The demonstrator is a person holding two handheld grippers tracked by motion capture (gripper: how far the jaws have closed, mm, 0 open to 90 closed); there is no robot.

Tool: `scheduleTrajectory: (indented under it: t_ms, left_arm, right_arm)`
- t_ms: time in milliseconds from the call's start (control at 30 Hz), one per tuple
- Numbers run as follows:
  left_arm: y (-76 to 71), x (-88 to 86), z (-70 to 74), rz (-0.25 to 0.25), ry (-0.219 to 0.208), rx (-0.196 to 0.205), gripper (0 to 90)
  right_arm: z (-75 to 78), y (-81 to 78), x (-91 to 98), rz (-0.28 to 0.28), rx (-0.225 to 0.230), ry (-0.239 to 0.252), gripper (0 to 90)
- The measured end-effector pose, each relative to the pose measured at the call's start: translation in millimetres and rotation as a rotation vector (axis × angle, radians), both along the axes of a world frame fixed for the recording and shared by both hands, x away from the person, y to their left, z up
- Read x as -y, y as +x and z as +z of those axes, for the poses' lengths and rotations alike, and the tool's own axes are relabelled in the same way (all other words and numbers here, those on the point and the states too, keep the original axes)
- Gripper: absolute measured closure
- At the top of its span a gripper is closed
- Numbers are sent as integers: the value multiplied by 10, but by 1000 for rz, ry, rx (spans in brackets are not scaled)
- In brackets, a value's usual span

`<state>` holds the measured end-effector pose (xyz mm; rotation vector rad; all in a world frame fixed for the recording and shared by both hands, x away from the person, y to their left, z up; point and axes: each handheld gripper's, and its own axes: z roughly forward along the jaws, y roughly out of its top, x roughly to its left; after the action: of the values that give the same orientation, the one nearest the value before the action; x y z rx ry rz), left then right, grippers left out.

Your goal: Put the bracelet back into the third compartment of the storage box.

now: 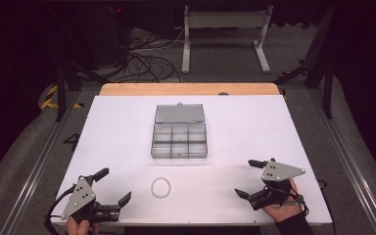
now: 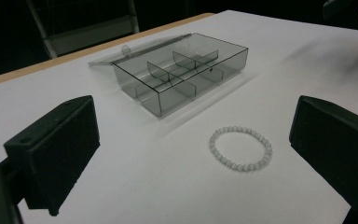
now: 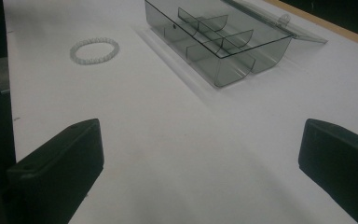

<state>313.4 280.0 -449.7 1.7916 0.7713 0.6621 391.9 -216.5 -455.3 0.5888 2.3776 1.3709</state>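
Note:
A white bead bracelet [image 1: 161,187] [image 2: 240,148] [image 3: 94,50] lies flat on the white table, near its front edge. Behind it stands a clear grey compartment box [image 1: 179,141] [image 2: 182,74] [image 3: 216,39], lid folded back, all compartments bare. My left gripper [image 1: 112,187] rests at the front left, open, jaws wide apart with nothing between them; the bracelet lies ahead of its jaws. My right gripper [image 1: 249,177] sits at the front right, open and empty, pointing left toward the box and bracelet.
The white table [image 1: 254,127] has a wooden strip [image 1: 191,89] along its far edge. Beyond it are a white metal stand [image 1: 225,34] and cables [image 1: 144,61] on the floor. Metal rails run along both table sides.

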Motion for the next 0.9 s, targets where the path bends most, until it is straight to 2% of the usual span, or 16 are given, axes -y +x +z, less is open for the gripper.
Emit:
scheduleTrajectory:
  t_ms: [100, 200, 367, 700, 833, 900]
  left_arm:
    - [-5, 0, 7, -2, -8, -6, 20]
    - [-14, 3, 24, -3, -6, 8, 18]
    - [-30, 17, 26, 13, 16, 23, 18]
    - [-13, -2, 28, -4, -18, -4, 25]
    - [-18, 1, 31, -2, -21, -5, 25]
    - [-20, 2, 33, 0, -9, -4, 25]
  right_arm:
    - [-1, -3, -10, -2, 1, -5, 8]
    - [3, -7, -16, 4, -1, -7, 9]
    - [15, -17, -31, 10, 4, -19, 13]
    - [24, -11, -28, 17, -13, -10, 25]
    - [29, -8, -34, 22, -16, -14, 27]
    - [31, -7, -42, 25, -17, -18, 28]
